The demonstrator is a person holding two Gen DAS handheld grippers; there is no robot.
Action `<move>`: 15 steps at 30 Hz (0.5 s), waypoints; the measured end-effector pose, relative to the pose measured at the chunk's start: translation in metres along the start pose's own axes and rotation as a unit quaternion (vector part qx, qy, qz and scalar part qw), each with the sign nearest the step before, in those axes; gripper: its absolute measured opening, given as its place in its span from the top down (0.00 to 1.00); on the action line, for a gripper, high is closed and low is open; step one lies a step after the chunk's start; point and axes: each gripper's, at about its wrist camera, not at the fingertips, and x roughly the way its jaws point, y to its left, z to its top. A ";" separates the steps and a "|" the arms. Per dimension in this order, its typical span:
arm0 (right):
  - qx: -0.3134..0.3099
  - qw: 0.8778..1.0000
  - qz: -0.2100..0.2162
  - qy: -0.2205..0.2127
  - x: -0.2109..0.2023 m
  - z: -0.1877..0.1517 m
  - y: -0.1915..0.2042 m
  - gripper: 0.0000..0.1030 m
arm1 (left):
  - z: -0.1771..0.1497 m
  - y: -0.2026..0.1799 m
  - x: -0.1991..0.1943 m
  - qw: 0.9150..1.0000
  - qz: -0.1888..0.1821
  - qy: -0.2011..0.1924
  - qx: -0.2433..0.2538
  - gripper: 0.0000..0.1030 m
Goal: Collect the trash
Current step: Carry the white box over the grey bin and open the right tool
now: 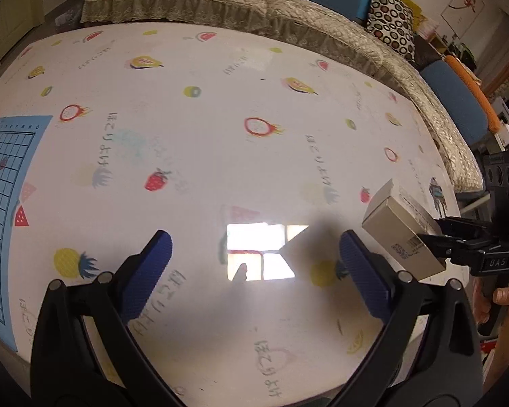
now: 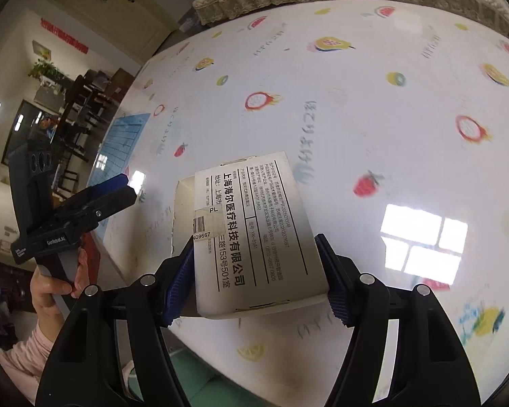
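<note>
My right gripper (image 2: 254,271) is shut on a white cardboard box (image 2: 254,234) with black Chinese print and a barcode label, held above the table's near edge. The same box (image 1: 403,234) shows at the right of the left wrist view, clamped in the right gripper (image 1: 437,247). My left gripper (image 1: 254,264) is open and empty, hovering over the fruit-print tablecloth (image 1: 203,142). It also shows at the left of the right wrist view (image 2: 118,186), to the left of the box.
A blue grid mat (image 1: 3,183) lies at the table's left edge. A sofa with lace cover (image 1: 220,3) and cushions runs along the far and right sides. Chairs and a dark table (image 2: 81,101) stand beyond the table's left end.
</note>
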 end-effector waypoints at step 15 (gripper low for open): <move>0.190 0.975 -0.034 -0.108 -0.135 -0.265 -0.089 0.35 | -0.123 -0.194 0.004 0.977 -0.105 0.068 0.172 0.07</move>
